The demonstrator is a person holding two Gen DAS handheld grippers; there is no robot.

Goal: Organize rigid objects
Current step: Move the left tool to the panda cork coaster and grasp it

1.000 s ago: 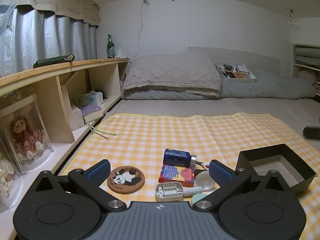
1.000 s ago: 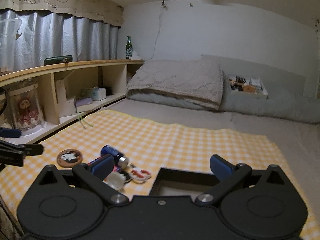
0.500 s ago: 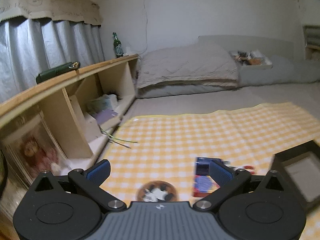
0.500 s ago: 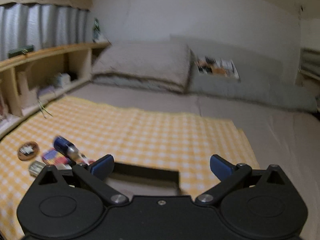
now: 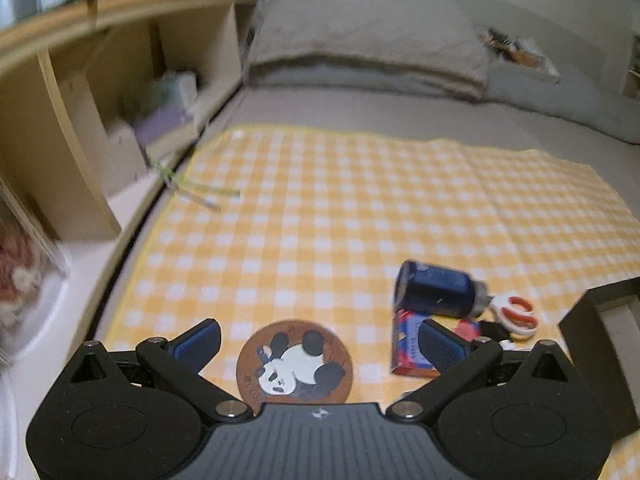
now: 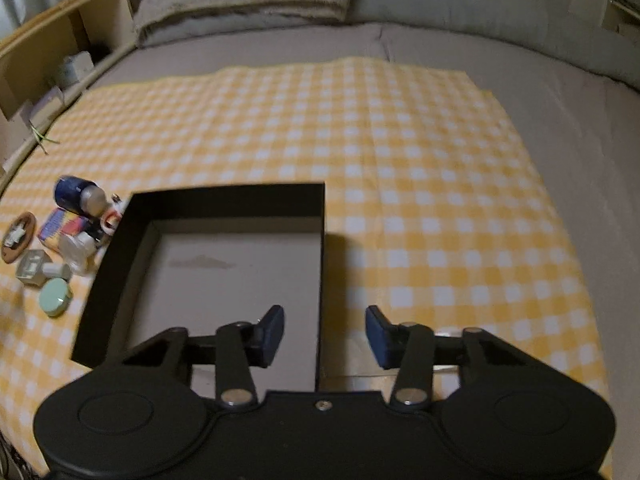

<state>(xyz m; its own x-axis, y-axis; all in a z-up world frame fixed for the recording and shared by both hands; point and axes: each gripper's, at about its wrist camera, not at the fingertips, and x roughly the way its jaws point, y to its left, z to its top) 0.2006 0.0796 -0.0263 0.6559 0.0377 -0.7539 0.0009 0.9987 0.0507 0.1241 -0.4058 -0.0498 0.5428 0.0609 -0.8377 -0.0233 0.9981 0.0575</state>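
Note:
A round panda coaster (image 5: pixel 294 362) lies on the yellow checked cloth (image 5: pixel 340 216), between the fingers of my open, empty left gripper (image 5: pixel 318 346). To its right lie a blue bottle (image 5: pixel 434 289), a red and blue card box (image 5: pixel 408 350) and small orange-handled scissors (image 5: pixel 516 316). My right gripper (image 6: pixel 324 334) is open and straddles the right wall of an empty black box (image 6: pixel 322 264). Left of the box lie the bottle (image 6: pixel 74 193), the coaster (image 6: pixel 18 236), a white case (image 6: pixel 34 267) and a mint round tin (image 6: pixel 56 298).
A wooden shelf unit (image 5: pixel 80 92) runs along the left edge of the bed. A folded grey quilt (image 5: pixel 368 40) and a white tray of items (image 5: pixel 520 56) lie at the far end. Green stalks (image 5: pixel 200 194) lie at the cloth's left edge.
Both grippers have tipped down and dropped toward the cloth. The left one has closed in over the panda coaster. The right one has moved over the black box and narrowed its opening around the right wall.

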